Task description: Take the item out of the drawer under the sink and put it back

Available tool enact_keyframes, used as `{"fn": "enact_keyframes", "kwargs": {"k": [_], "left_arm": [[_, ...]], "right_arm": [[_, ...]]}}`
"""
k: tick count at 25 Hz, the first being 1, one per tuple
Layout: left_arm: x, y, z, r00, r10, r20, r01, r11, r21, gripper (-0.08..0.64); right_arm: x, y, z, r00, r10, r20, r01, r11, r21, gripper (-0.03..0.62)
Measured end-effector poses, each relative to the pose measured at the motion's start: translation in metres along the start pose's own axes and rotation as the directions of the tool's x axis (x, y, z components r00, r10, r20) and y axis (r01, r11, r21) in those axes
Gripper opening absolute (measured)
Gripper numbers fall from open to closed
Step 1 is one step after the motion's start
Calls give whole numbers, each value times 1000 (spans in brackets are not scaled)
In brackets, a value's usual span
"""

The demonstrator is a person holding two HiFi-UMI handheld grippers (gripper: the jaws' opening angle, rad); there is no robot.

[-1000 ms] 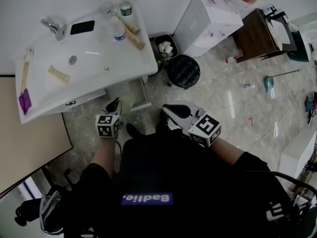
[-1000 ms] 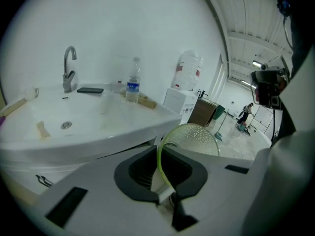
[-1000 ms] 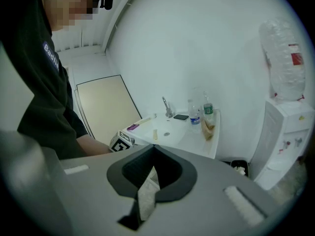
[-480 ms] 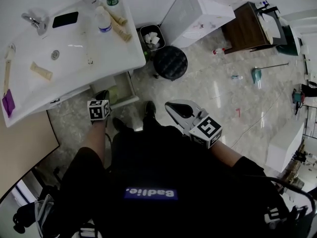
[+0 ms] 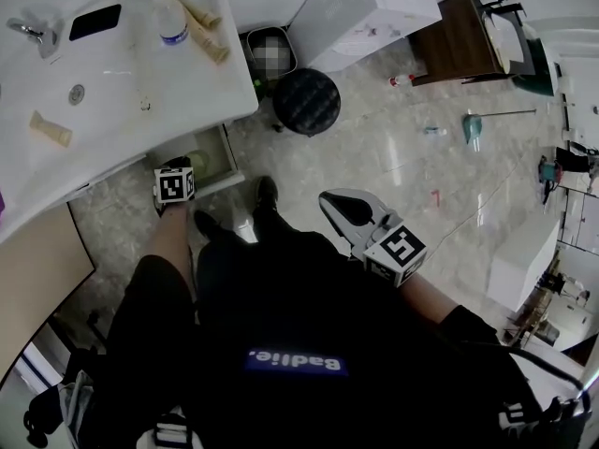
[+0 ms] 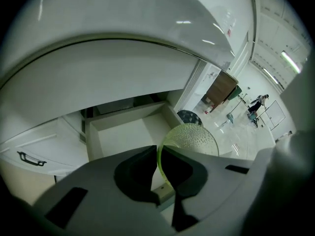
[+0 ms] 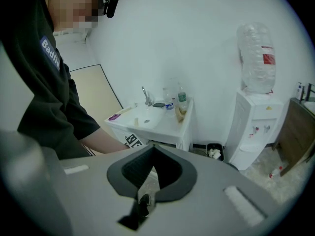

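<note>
**Q:** Where is the item from the drawer?

**A:** It is a pale green, see-through bowl point(image 6: 194, 137) with a dimpled surface. The left gripper point(image 6: 158, 154) holds it by the rim. The two dark pads are pinched narrowly on the thin edge, one inside the bowl and one outside.

**Q:** And the drawer?

**A:** The drawer point(image 6: 123, 132) under the white sink point(image 5: 122, 96) is pulled open, and its pale floor is bare. In the left gripper view the bowl hangs over the drawer's front right corner, tilted on its side. Whether it touches the wood is hard to tell.

**Q:** What is the other hand doing?

**A:** The right gripper point(image 5: 329, 200) is well apart from the sink, out over the floor in front of the person's dark shirt. Its fingers are closed tip to tip with nothing between them. Only floor tiles and a black shoe point(image 7: 143, 200) show through the gap lower down.

**Q:** What else is around?

**A:** On the sink top there is a phone point(image 5: 94, 21) and a bottle point(image 5: 170, 26). A round black stool point(image 5: 306, 101) stands on the tiles just beside the cabinet — and beyond it, a white water dispenser point(image 5: 360, 12).
</note>
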State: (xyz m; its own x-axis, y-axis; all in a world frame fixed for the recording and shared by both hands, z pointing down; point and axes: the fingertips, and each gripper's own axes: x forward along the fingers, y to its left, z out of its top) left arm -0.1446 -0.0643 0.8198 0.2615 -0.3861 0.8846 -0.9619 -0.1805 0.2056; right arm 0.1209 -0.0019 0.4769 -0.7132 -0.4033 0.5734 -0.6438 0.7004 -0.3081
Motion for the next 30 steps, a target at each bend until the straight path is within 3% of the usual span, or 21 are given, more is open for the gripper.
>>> {"fn": "enact_keyframes", "kwargs": {"k": [11,19,30], "left_arm": [[43,15,-27,993,43,-109,-46,999,-29,23],[57,17,-27,990,66,-123,-71,997,-34,23],[44,7,-20,991,68,-115,-65,998,26,25]], "right_arm": [[-5,-27,-22,999,-23,-43,26,998,57,2],[-4,-43,-26,998,-29,-56,34,996,81,2],[3,-36,-21,999,9,-49,-8,1000,16,2]]}}
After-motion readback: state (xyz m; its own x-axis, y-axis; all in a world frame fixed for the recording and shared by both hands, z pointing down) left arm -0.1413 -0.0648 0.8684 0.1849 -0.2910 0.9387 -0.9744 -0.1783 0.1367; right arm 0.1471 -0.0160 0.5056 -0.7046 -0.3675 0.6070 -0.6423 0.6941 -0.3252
